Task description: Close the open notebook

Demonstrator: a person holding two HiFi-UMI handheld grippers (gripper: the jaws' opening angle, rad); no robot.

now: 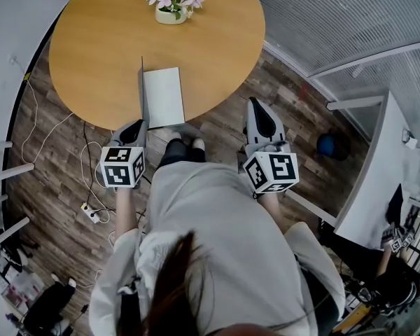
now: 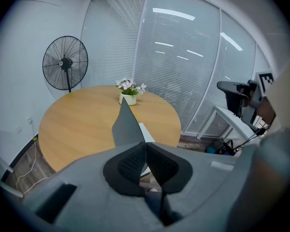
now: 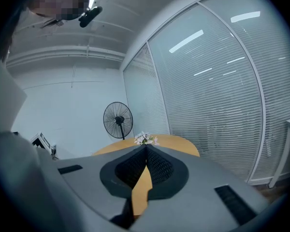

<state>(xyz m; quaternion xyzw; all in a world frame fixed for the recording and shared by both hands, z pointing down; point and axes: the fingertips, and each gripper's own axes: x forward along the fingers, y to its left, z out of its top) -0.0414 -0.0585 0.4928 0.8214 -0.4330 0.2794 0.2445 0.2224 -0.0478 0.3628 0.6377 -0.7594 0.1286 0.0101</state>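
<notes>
On the round table [image 1: 98,54], close to its near edge, we find the notebook [image 1: 161,112] lying open. From the head view we see it from above. One white page [image 1: 164,93] lies flat on the wood. Along its left side the cover [image 1: 141,89] stands on edge and shows only as a thin dark line. The left gripper view gives us what that view cannot. There the cover is a grey sheet rising steeply to a point, with the white page low at its right.

The left gripper [image 1: 141,126] sits at the notebook's near left corner, its jaws pressed together with nothing between the pads. The foot of the cover is right at their tips, but we cannot tell whether they touch. The right gripper [image 1: 255,105] is well to the right of the notebook and apart from it, over the plank floor [image 1: 56,187] just off the table's edge. Its jaws are also closed, tip against tip.

At the far side of the table stands a flower pot [image 1: 171,5]. Only the gripper views show us the fan [image 2: 65,64] and the window blinds [image 2: 183,57] beyond.
</notes>
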